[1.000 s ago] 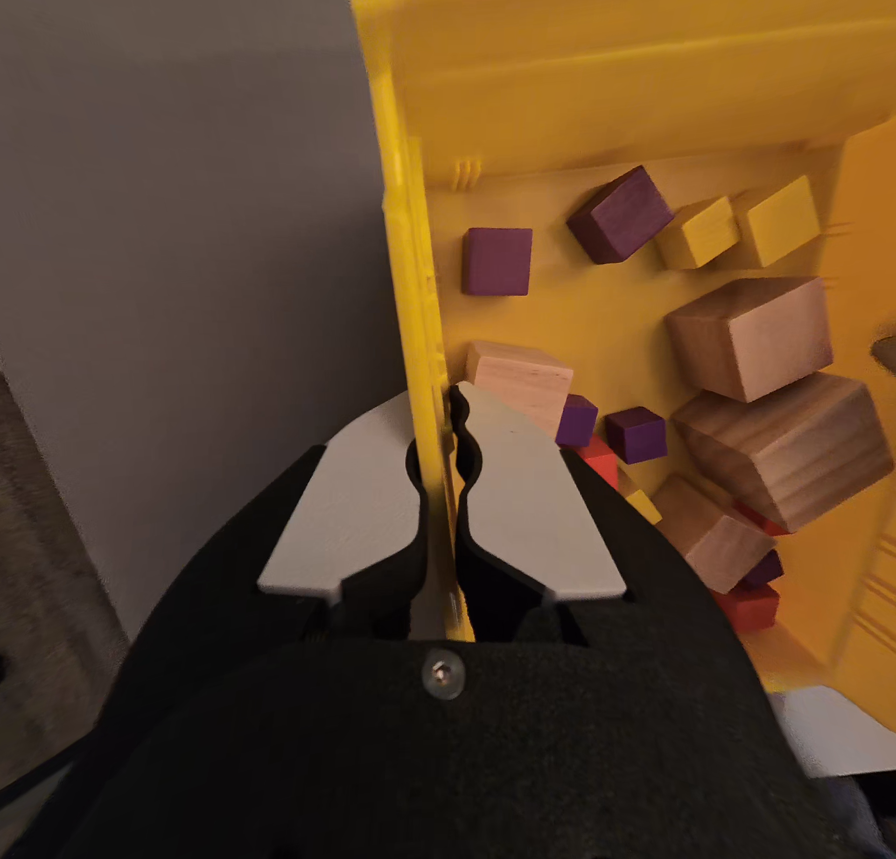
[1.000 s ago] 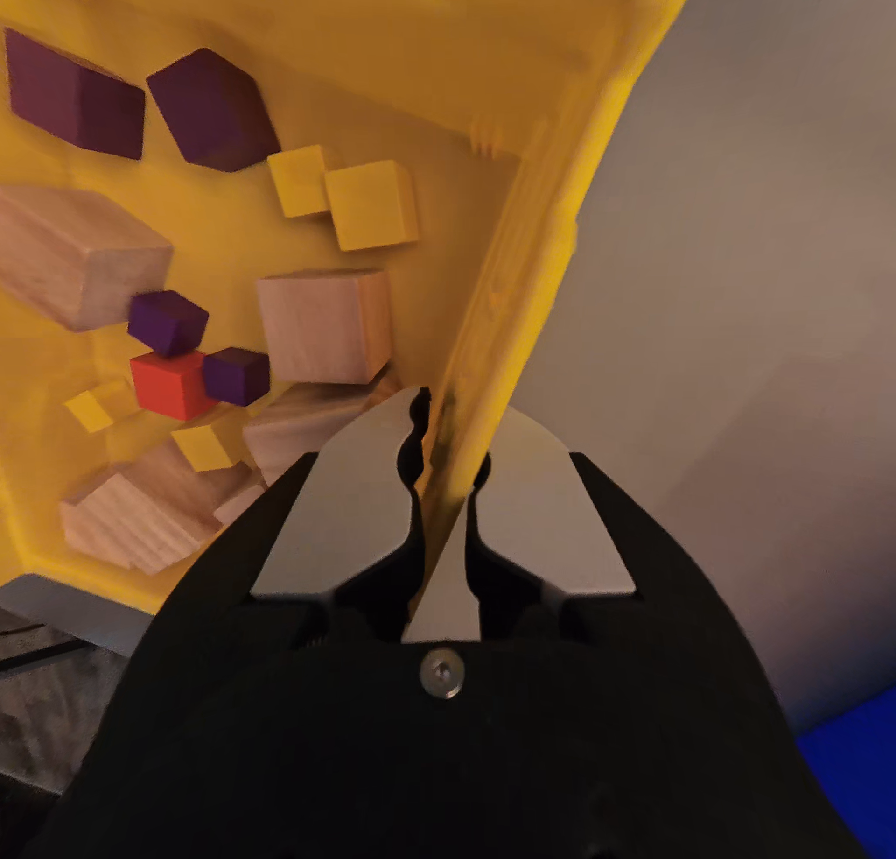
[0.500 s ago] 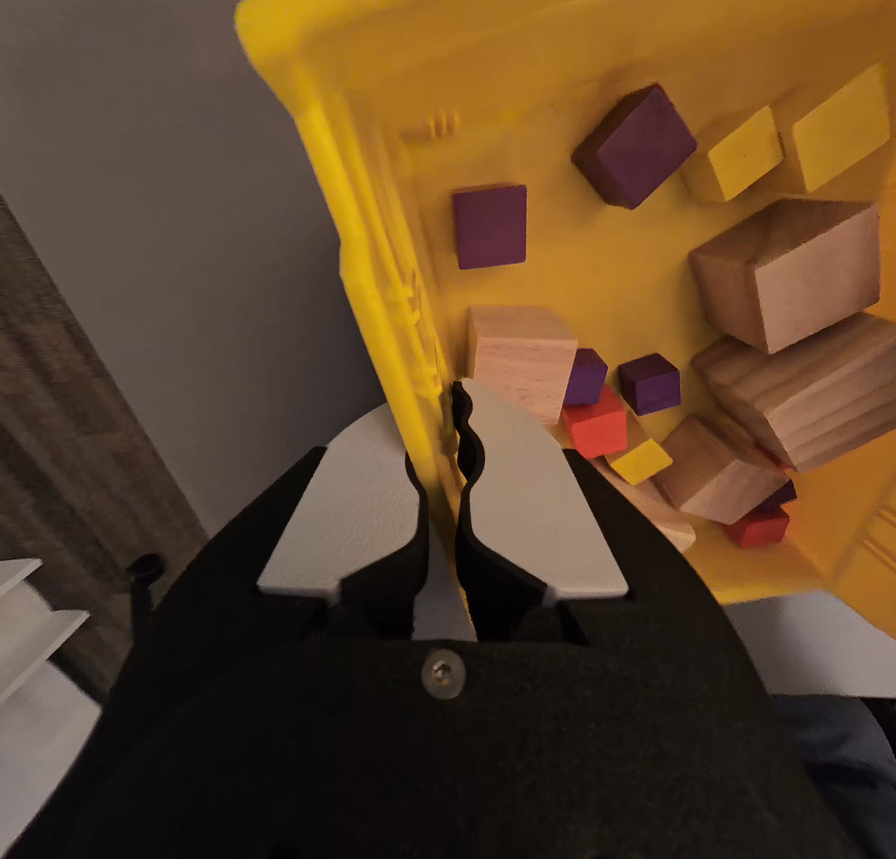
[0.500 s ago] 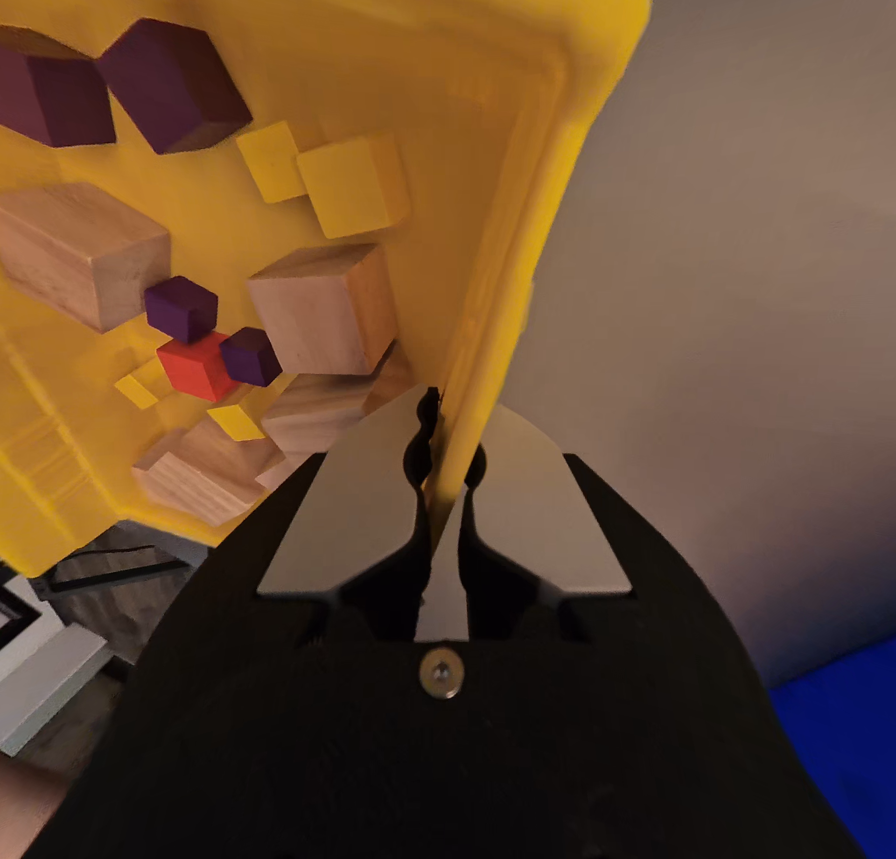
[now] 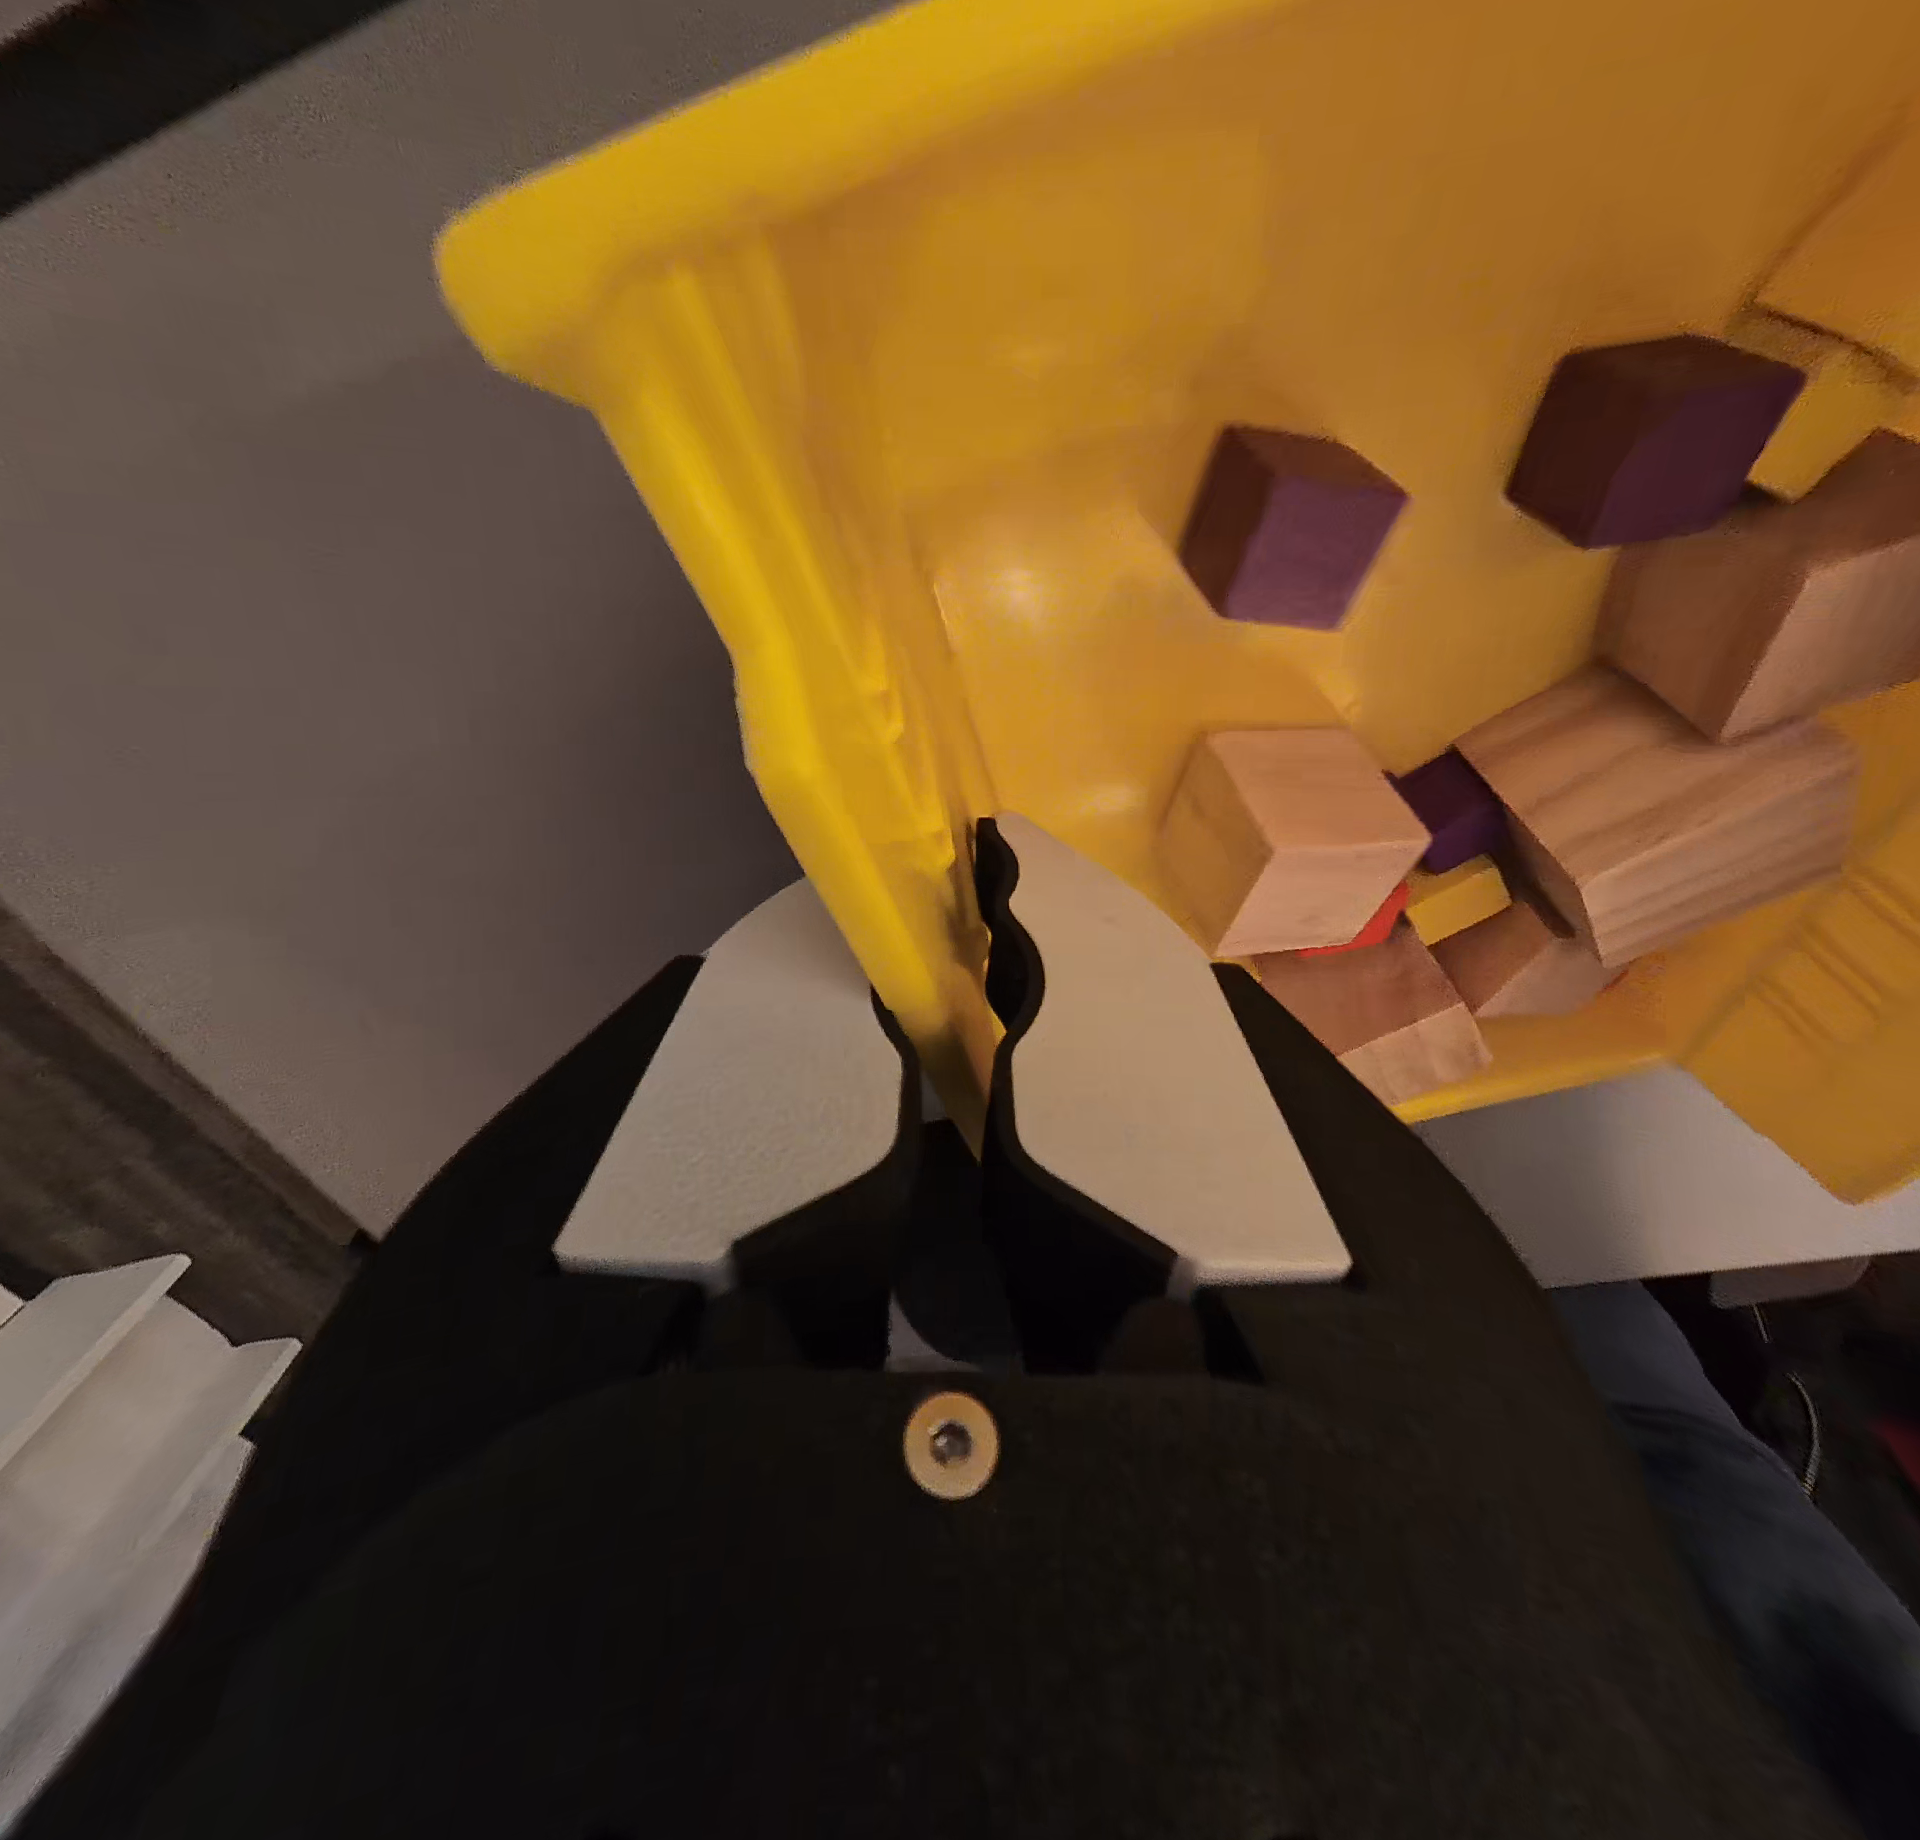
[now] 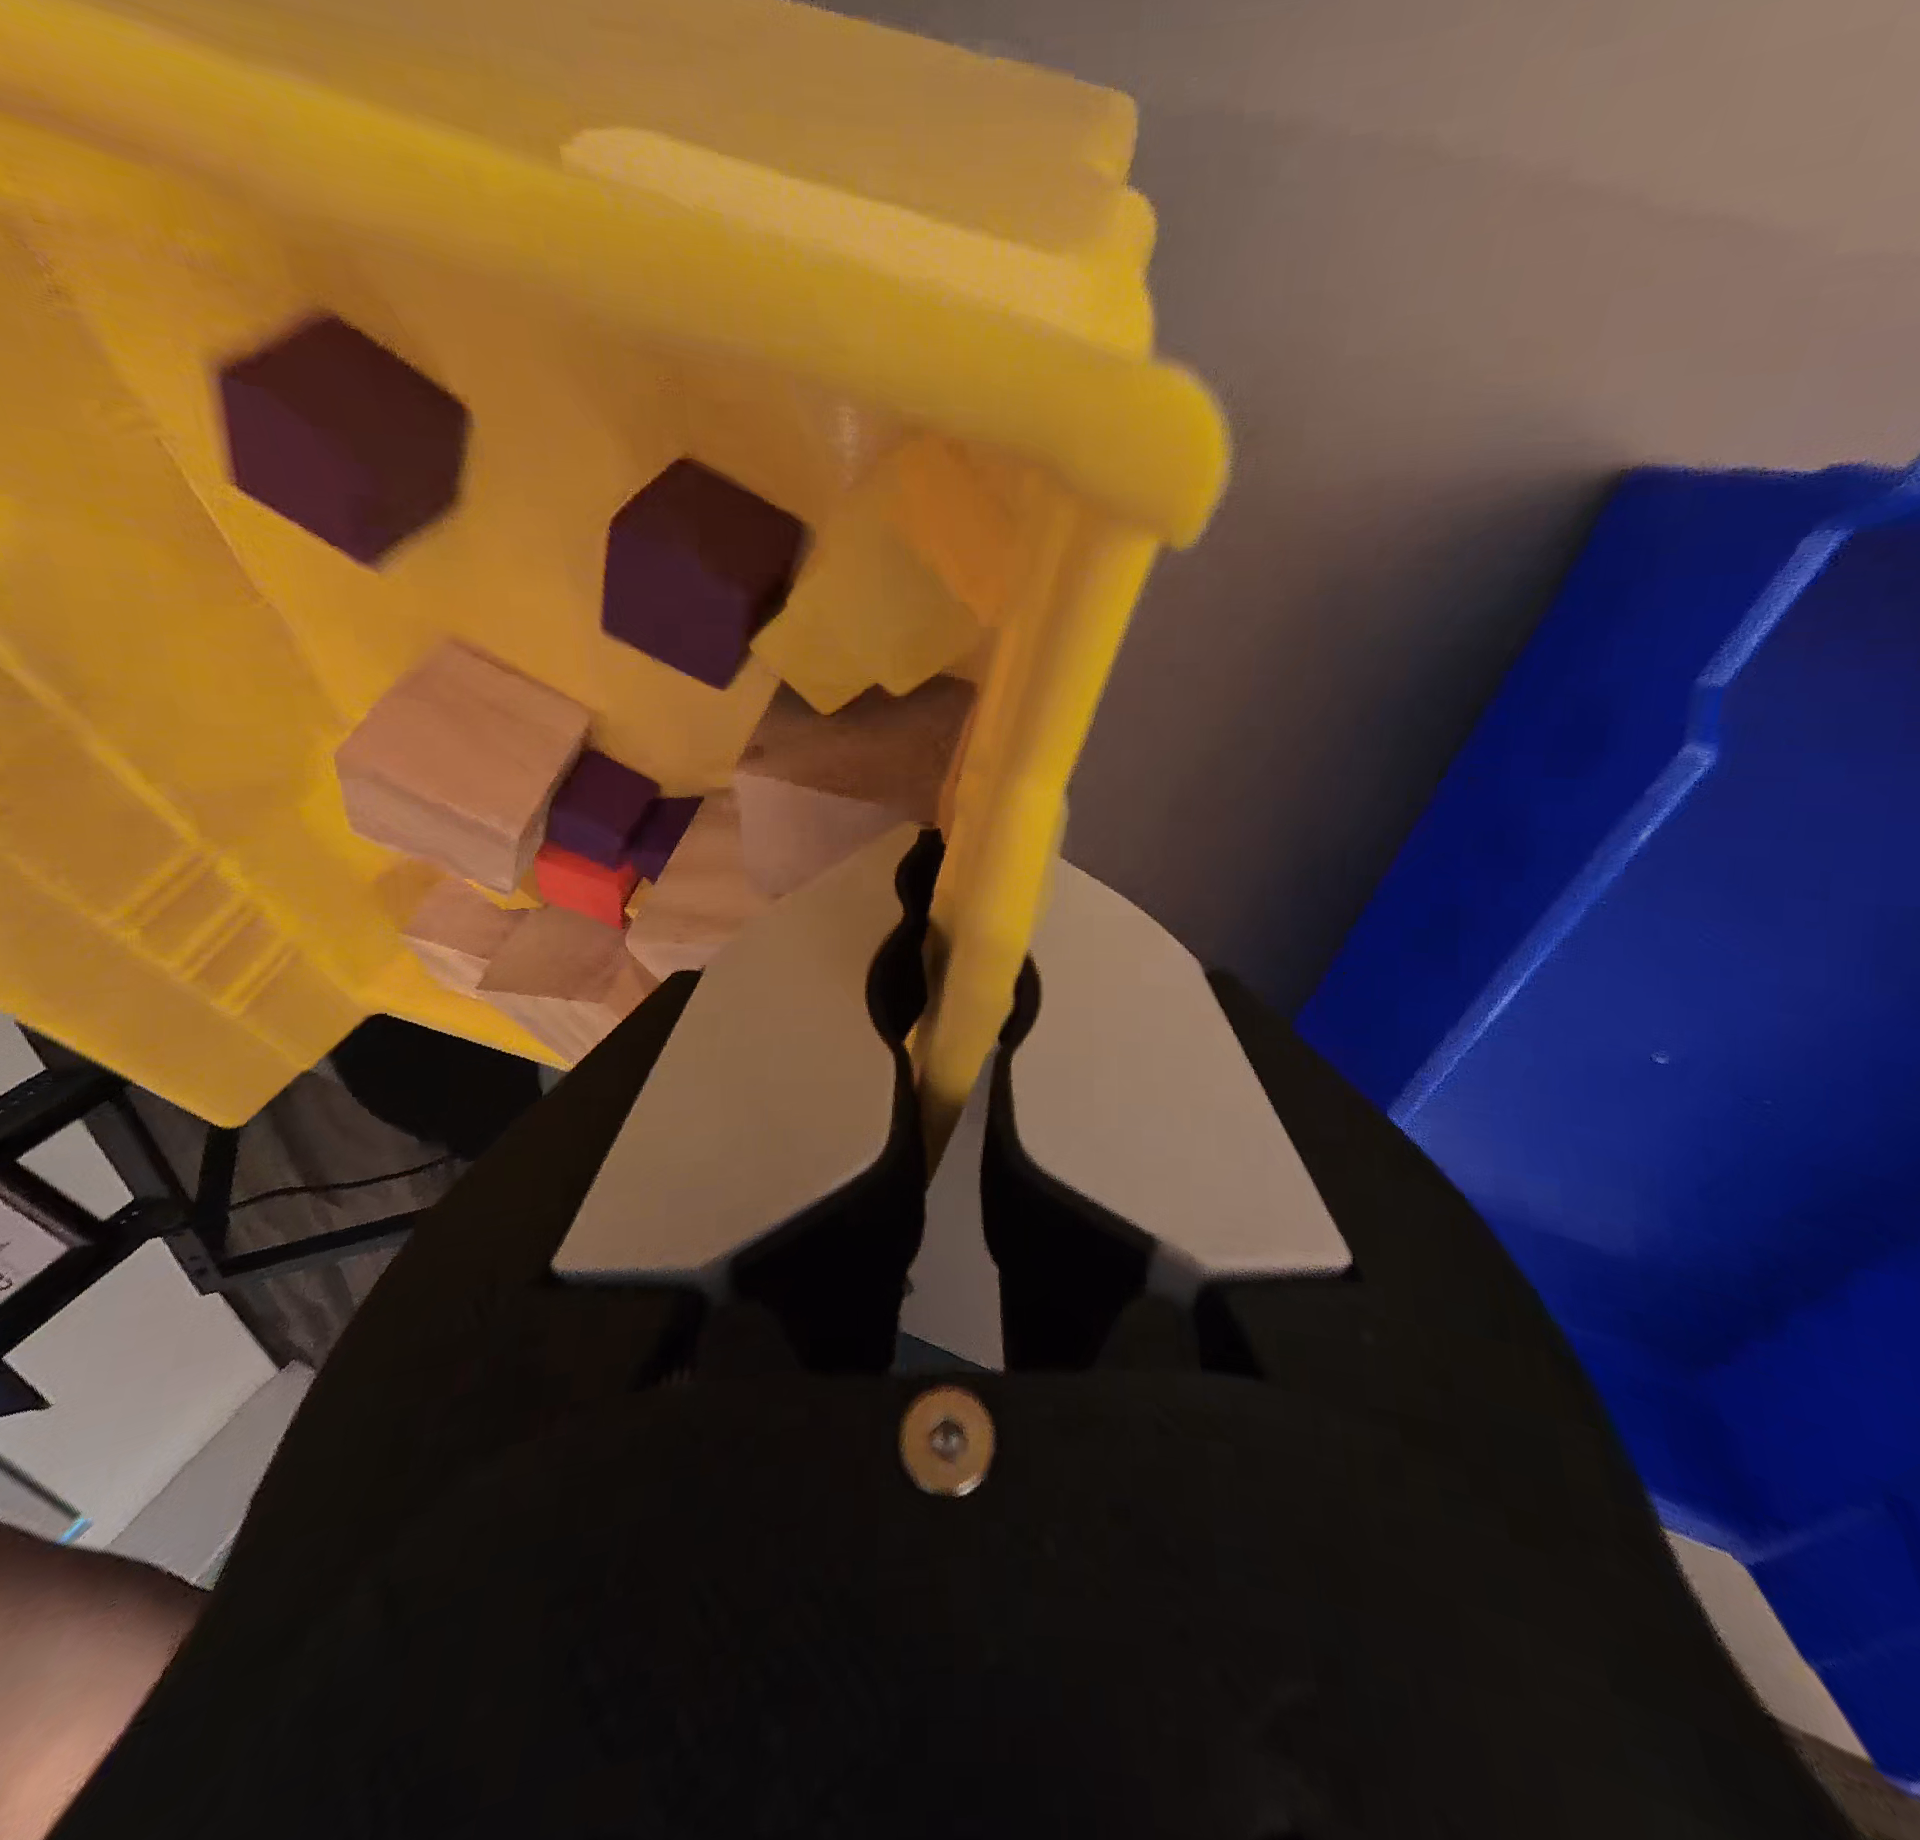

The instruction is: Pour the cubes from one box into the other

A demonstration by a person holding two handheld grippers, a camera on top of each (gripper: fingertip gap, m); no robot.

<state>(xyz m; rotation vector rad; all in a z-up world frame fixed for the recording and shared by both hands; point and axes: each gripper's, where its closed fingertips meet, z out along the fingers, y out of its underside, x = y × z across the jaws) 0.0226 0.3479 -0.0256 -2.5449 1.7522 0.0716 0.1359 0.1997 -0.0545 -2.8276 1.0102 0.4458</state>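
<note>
Left wrist view gives me my left gripper [image 5: 961, 969] clenched on the left side wall of the yellow box [image 5: 1039, 356], one finger outside the wall and one inside, the wall running away from me toward 12 o'clock. The box is lifted off the grey table [image 5: 260, 543] and tipped, so the cubes [image 5: 1558, 834] are heaped in its low corner at about 3 o'clock from my fingertips: several pale wooden blocks, small purple ones, a red one [image 5: 1361, 923] and a yellow one wedged among them. In the right wrist view my right gripper [image 6: 961, 969] is closed on the opposite side wall of the same box [image 6: 727, 263], and the load [image 6: 582, 855] sits at 10 o'clock from the tips. The blue box [image 6: 1662, 959], the receiving one as I judge it, lies at 3 o'clock in that view, on the table and apart from the yellow one. I expect the yellow box to be stiff moulded plastic, light by itself but made bottom-heavy by the wooden blocks, which should slide freely on the smooth floor and shift the weight suddenly. The walls are thin and slick, so holding both sides low near the rim ribbing seems the right purchase; a pinch at only one wall would probably let it twist.
</note>
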